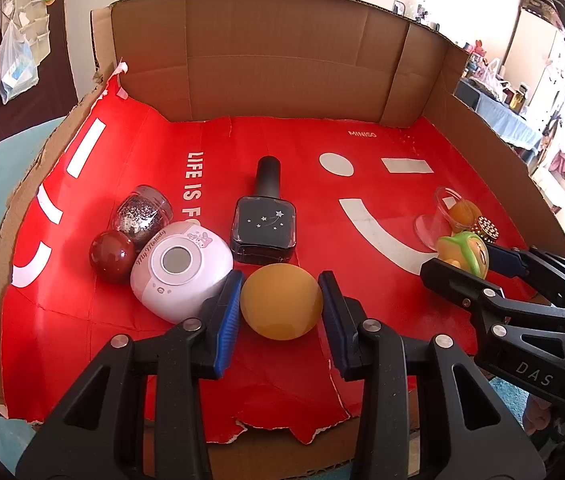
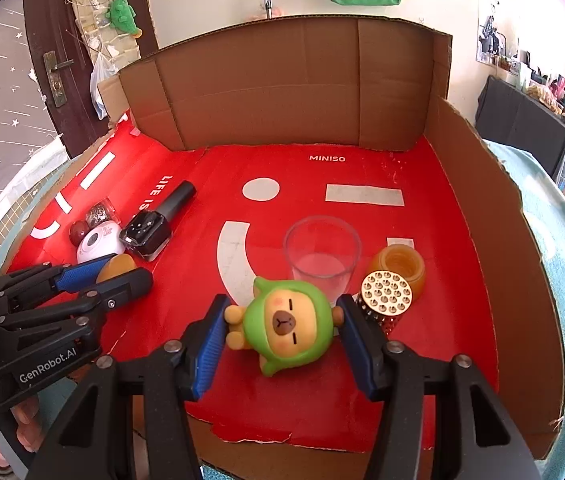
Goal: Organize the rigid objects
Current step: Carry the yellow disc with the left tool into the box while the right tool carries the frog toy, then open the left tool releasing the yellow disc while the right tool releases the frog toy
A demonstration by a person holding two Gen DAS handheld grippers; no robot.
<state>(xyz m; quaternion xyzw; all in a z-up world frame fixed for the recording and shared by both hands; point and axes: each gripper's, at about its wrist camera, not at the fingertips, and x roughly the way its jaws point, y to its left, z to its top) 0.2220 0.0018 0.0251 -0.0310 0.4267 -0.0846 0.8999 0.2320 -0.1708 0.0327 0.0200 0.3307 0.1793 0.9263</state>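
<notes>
The orange ball (image 1: 281, 301) lies on the red paper sheet (image 1: 362, 288) at the near left of the cardboard tray, between the jaws of the left gripper (image 1: 281, 312). The left pad looks to touch it and a thin gap shows at the right pad, so the jaws stand narrow around the ball but not clamped. Just beyond it lies a dark nail polish bottle (image 1: 264, 224) on its side, cap pointing away. Touching the gripper's left finger is a white round My Melody gadget (image 1: 178, 270), with a dark red ball (image 1: 111, 256) and a glitter jar (image 1: 142, 214) packed close behind it.

Well apart, at the right, the green-hooded toy figure (image 2: 288, 326) lies on its back between the jaws of the right gripper (image 2: 282, 340), which stand wide with gaps either side. Close behind it stands a clear glass (image 2: 322, 258). Beside the gripper's right finger is a gold studded cylinder (image 2: 386, 294), touching an amber jar (image 2: 400, 264).

The tray's brown cardboard walls (image 2: 274, 88) rise at the back and right; the sheet's near edge is torn. Outside are a teal cloth (image 2: 558, 260), a dark door (image 2: 54, 68) with a hanging organizer, and cluttered shelves at right.
</notes>
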